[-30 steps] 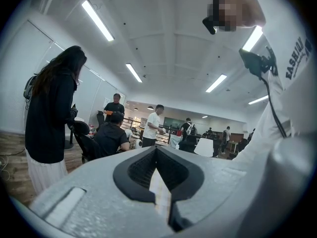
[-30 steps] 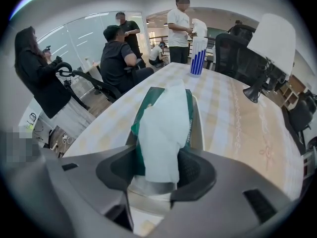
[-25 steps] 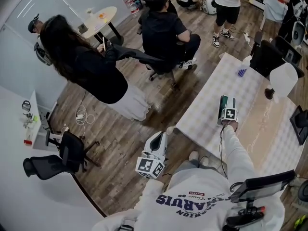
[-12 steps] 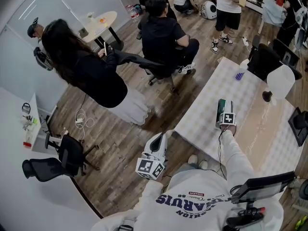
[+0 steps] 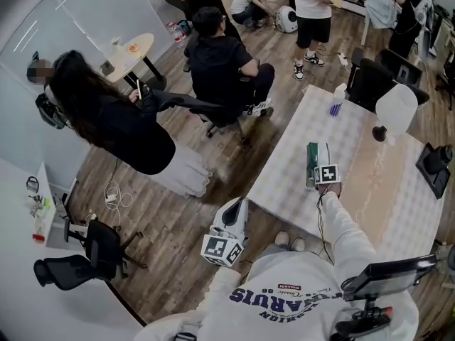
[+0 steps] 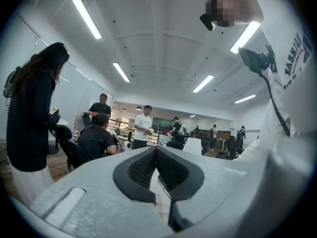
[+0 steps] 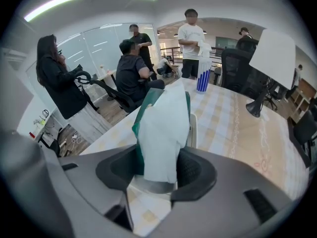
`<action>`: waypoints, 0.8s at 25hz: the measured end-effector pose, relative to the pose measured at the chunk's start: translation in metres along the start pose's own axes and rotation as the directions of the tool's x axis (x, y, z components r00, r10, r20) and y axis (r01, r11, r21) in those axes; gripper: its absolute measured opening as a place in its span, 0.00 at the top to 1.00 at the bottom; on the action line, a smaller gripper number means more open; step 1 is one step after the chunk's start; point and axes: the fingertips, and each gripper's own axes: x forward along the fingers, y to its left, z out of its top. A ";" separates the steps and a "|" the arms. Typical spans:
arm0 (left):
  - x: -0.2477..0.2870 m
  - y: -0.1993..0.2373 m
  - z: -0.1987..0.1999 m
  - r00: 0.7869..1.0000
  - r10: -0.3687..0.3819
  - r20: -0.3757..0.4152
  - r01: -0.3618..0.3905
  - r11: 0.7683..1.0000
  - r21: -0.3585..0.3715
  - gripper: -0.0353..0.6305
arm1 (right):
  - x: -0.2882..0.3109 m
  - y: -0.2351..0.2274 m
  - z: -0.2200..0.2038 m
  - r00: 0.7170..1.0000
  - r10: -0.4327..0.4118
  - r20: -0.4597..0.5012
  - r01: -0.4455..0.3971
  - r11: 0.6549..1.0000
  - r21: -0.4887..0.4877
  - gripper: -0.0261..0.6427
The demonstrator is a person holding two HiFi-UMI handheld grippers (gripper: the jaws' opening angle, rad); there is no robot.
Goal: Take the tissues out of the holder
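My right gripper is shut on a green tissue pack with white tissue showing at its front. It holds the pack upright over the near left part of the checked table. A narrow white upright piece stands just behind the pack; whether it is the holder I cannot tell. My left gripper hangs off the table over the wooden floor. It points level into the room, its jaw tips together and nothing between them.
A blue and white bottle and a white lamp stand at the table's far end. A seated person in black and a standing person are left of the table. A black office chair stands at lower left.
My right gripper has risen a little with the tissue pack in it. The left gripper has shifted slightly over the floor, and the head view has swung a little.
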 end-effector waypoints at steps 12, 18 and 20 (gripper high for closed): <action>0.059 -0.057 0.000 0.979 -0.204 -0.023 0.205 0.978 0.031 0.94 | -0.099 0.003 0.047 0.984 0.046 0.172 -0.019 0.988 -0.156 0.65; 0.091 -0.101 0.006 0.944 -0.328 -0.019 0.329 0.943 0.044 0.94 | -0.167 0.000 0.064 0.967 0.072 0.245 -0.010 0.970 -0.244 0.65; 0.103 -0.116 0.009 0.926 -0.378 -0.016 0.378 0.924 0.051 0.94 | -0.191 -0.007 0.067 0.961 0.051 0.271 0.022 0.966 -0.259 0.65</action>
